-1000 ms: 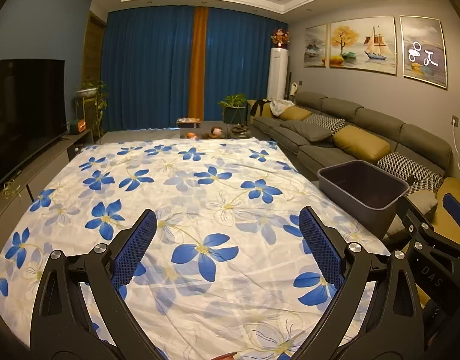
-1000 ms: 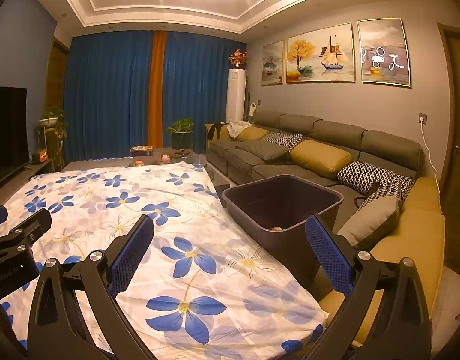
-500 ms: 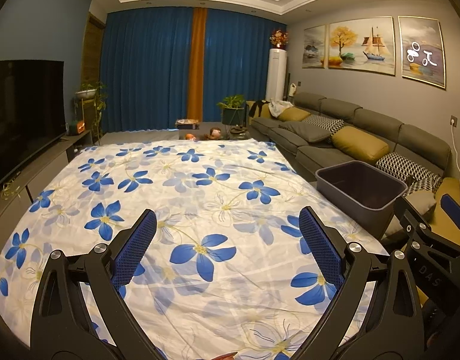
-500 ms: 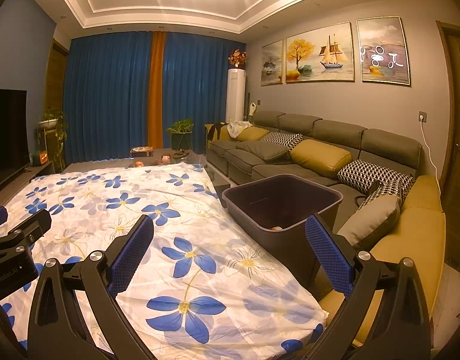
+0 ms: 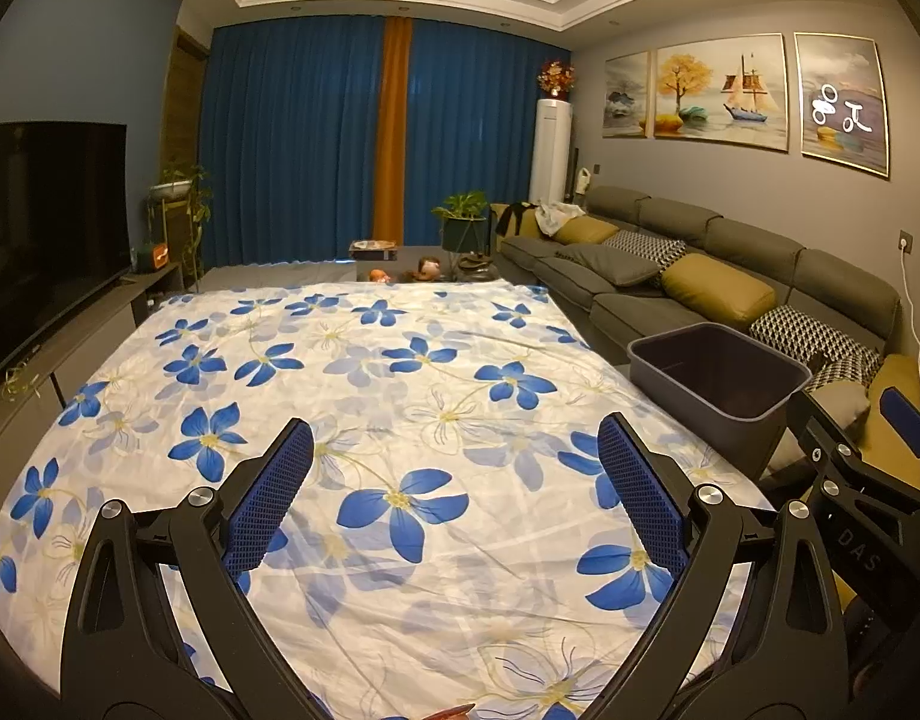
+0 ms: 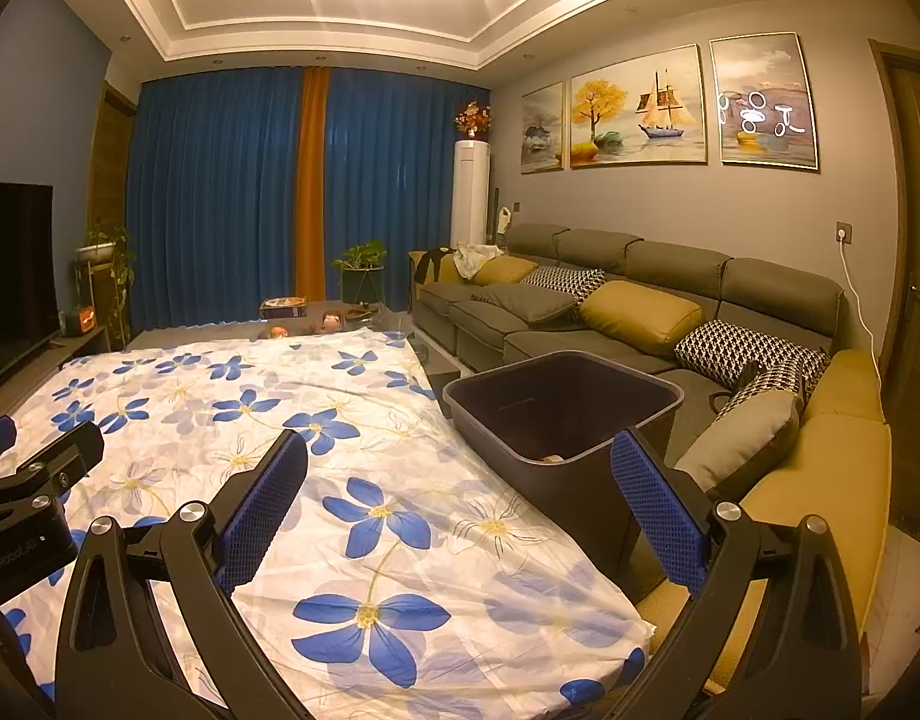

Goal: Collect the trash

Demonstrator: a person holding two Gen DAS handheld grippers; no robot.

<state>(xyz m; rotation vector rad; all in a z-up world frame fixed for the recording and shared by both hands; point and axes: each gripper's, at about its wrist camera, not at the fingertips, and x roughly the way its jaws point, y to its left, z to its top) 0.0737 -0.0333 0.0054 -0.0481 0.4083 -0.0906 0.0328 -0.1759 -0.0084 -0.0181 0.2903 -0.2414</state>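
- We held our left gripper [image 5: 454, 450] above the flowered cloth [image 5: 364, 396], its blue-padded fingers [image 5: 268, 504] spread wide with nothing between them
- Our right gripper [image 6: 457, 462] was spread just as wide and also gripped nothing; its left finger sat over the cloth and its right finger [image 6: 658, 516] over the near corner of the bin
- The dark grey bin [image 6: 556, 414] stood at the right edge of the cloth-covered surface, between it and the sofa [image 6: 670, 300]
- Inside the bin, low against the near wall, we could make out a small pale scrap of trash [image 6: 553, 457] in the right wrist view; what kind of scrap it was we could not tell
- In the left wrist view the bin [image 5: 718, 372] showed to the right, and beyond it part of our right gripper [image 5: 868, 480] came in from the frame edge
- A small reddish sliver [image 5: 454, 711] peeked in at the bottom edge of the left wrist view, too cut off for us to say what it was
- On the sofa lay mustard cushions [image 6: 640, 309] and black-and-white patterned ones [image 6: 736, 348]
- Blue curtains [image 5: 292, 144] with an orange strip closed off the far wall, a television [image 5: 46, 240] stood to the left, and three paintings [image 6: 640, 108] hung above the sofa
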